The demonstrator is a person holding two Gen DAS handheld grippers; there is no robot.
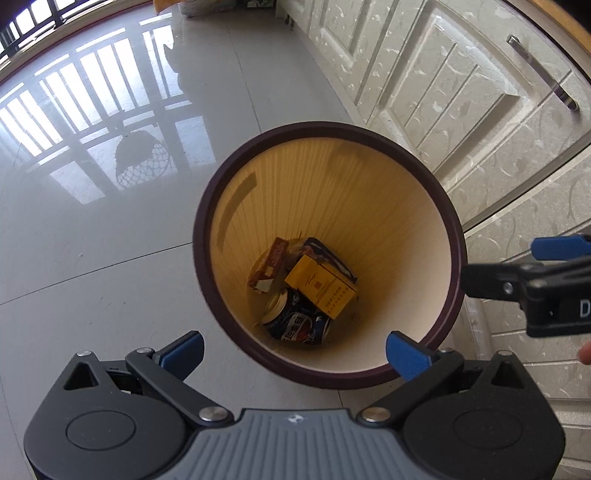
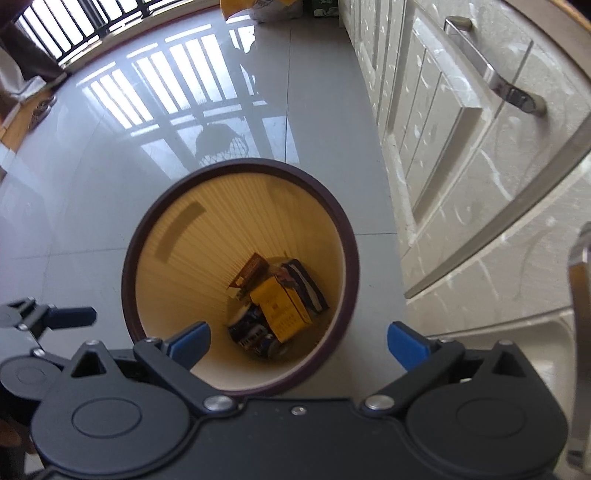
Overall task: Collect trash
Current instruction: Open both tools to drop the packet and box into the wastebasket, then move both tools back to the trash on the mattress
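A round bin with a dark brown rim [image 1: 201, 206] and a yellow inside stands on the tiled floor; it also shows in the right wrist view [image 2: 129, 254]. At its bottom lie a yellow box [image 1: 319, 288], a blue Pepsi can [image 1: 299, 325], a brown packet [image 1: 267, 264] and a dark wrapper. The same yellow box [image 2: 282, 308] and can [image 2: 251, 332] show in the right wrist view. My left gripper [image 1: 295, 352] is open and empty above the bin's near edge. My right gripper [image 2: 297, 341] is open and empty above the bin; it also shows at the right of the left wrist view [image 1: 517, 273].
White cabinet doors [image 1: 454, 92] with metal handles [image 2: 491, 70] stand close on the right of the bin. Glossy grey floor tiles [image 1: 92, 221] spread to the left. A railing and window run along the far side, with bags [image 2: 266, 9] at the back.
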